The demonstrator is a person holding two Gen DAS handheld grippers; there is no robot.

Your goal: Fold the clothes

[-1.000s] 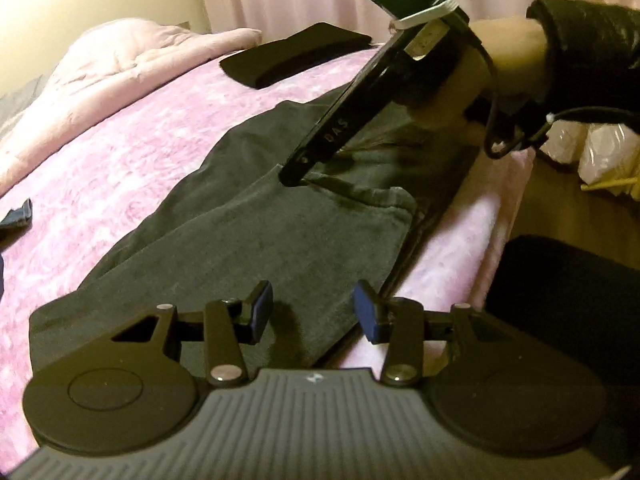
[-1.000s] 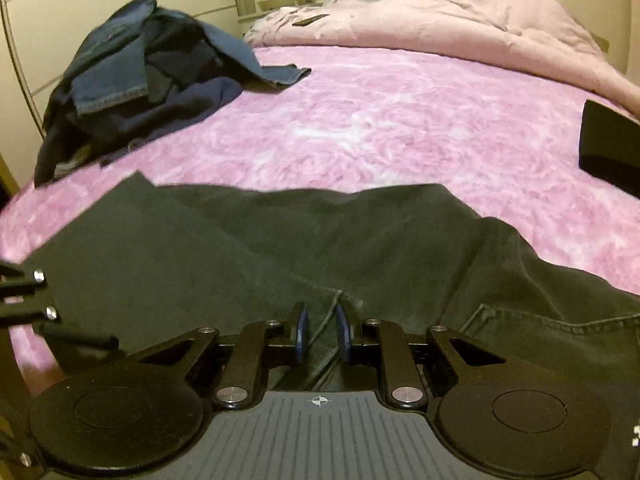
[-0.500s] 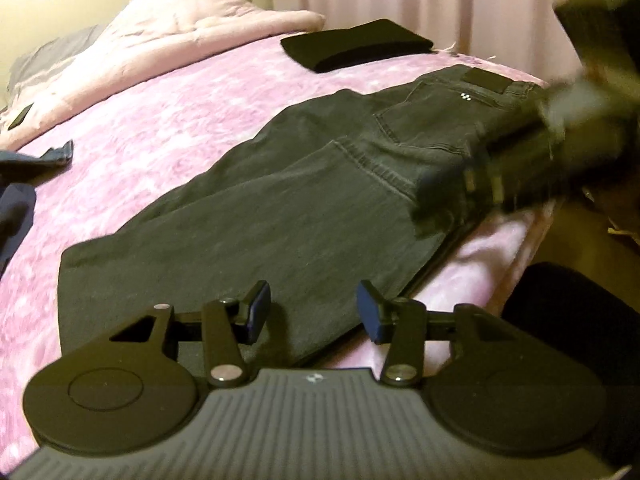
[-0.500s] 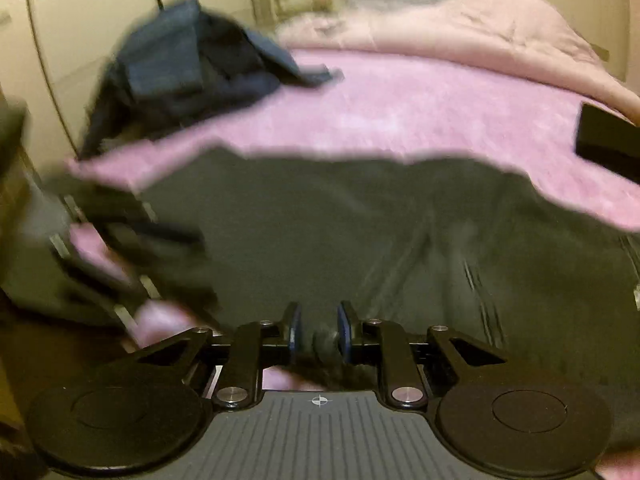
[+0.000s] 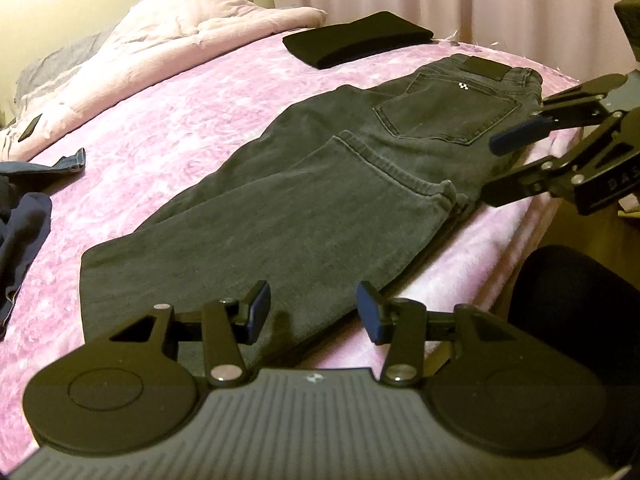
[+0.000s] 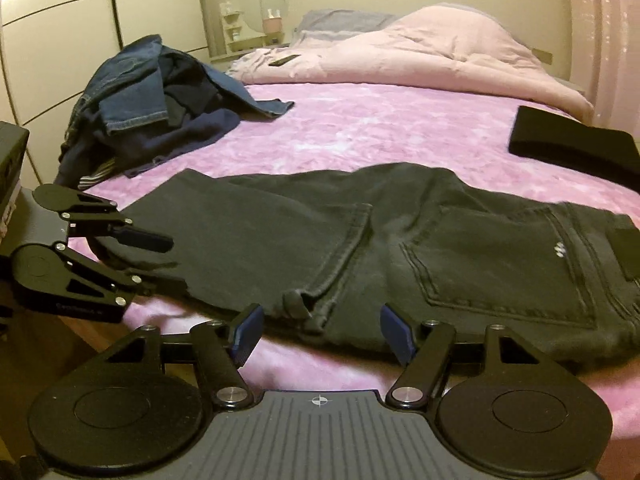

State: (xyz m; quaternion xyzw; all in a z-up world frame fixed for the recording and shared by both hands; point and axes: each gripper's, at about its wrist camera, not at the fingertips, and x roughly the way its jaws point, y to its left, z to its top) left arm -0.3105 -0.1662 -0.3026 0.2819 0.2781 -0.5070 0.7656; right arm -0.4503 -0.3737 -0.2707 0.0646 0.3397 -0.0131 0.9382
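Note:
Dark grey jeans point(image 5: 320, 200) point(image 6: 440, 240) lie flat on the pink bedspread point(image 5: 180, 120), legs folded one over the other, back pocket up. My left gripper point(image 5: 314, 314) hovers at the leg end near the hem, jaws partly apart, nothing pressed between its pads. In the right wrist view it point(image 6: 160, 260) shows at the left, by the hem. My right gripper point(image 6: 322, 332) is at the bed's near edge with its jaws opening; the crotch fold lies just ahead of the pads, untouched. In the left wrist view it point(image 5: 508, 166) sits beside the seat of the jeans.
A folded black garment point(image 5: 356, 42) point(image 6: 576, 146) lies beyond the jeans' waistband. A pile of blue denim and dark clothes point(image 6: 152, 92) sits at the bed's far left corner. A pink duvet point(image 6: 420, 52) is bunched at the head. Wardrobe doors point(image 6: 60, 20) stand left.
My right gripper was shut on the jeans' crotch fold; it has let go, opened wide and drawn back to the bed's edge. The left gripper has stayed put.

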